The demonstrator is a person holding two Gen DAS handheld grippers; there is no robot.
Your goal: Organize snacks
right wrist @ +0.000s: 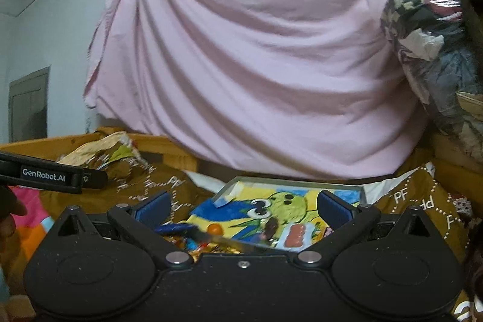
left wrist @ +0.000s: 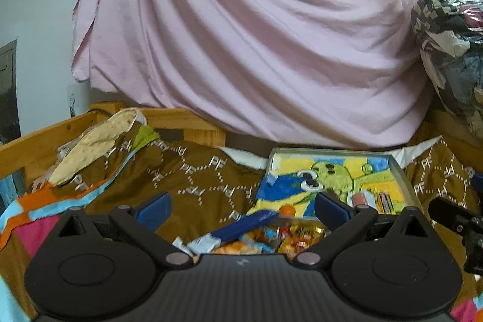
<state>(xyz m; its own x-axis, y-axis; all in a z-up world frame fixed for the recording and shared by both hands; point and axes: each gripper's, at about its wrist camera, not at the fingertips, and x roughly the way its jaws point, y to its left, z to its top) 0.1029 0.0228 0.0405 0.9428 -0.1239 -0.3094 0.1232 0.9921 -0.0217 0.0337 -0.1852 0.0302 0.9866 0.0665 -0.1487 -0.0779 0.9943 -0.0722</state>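
Two grippers, left (left wrist: 241, 208) and right (right wrist: 243, 205), each with jaws spread apart and empty; one pile of snacks (left wrist: 256, 237) lies just below them, before one cartoon-printed tray (left wrist: 401, 174) on a brown blanket (left wrist: 193, 177)

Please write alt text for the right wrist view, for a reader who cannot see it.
The open right gripper hovers over loose snack packets beside a tray lined with a cartoon cloth, on a brown bedspread. A pink sheet hangs behind.

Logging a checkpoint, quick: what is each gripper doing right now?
Left gripper: open, holding nothing.
Right gripper: open, holding nothing.
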